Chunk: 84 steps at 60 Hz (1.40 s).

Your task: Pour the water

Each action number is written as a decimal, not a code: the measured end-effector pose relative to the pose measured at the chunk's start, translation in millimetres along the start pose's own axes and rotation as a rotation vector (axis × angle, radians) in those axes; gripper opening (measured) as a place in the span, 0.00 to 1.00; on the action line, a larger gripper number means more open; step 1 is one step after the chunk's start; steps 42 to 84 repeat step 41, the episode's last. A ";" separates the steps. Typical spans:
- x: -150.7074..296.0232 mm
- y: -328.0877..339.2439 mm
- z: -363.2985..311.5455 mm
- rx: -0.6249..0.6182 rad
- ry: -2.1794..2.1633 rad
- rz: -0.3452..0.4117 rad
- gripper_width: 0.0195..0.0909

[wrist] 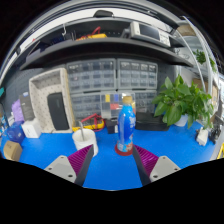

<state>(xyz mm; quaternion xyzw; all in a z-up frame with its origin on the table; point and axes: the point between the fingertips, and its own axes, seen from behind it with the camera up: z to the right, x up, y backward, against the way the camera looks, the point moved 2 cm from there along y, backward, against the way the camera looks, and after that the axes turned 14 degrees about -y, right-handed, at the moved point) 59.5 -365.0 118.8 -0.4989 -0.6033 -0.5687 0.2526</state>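
The jaws stand wide open, holding nothing; the bottle [126, 126] stands upright on the blue table [110, 165] just beyond them

one bottle [126, 127], one plant [184, 101]

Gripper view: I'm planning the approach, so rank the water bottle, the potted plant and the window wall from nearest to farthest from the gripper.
1. Water bottle: just ahead of the open gripper, standing on the blue table, not yet between the fingers.
2. Potted plant: beyond the bottle, off to the right.
3. Window wall: farthest, behind the table.
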 end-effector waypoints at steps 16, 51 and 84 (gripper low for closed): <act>22.1 73.9 -78.0 0.103 0.037 -0.003 0.84; 36.4 109.4 -125.7 0.161 0.071 0.041 0.86; 36.4 109.4 -125.7 0.161 0.071 0.041 0.86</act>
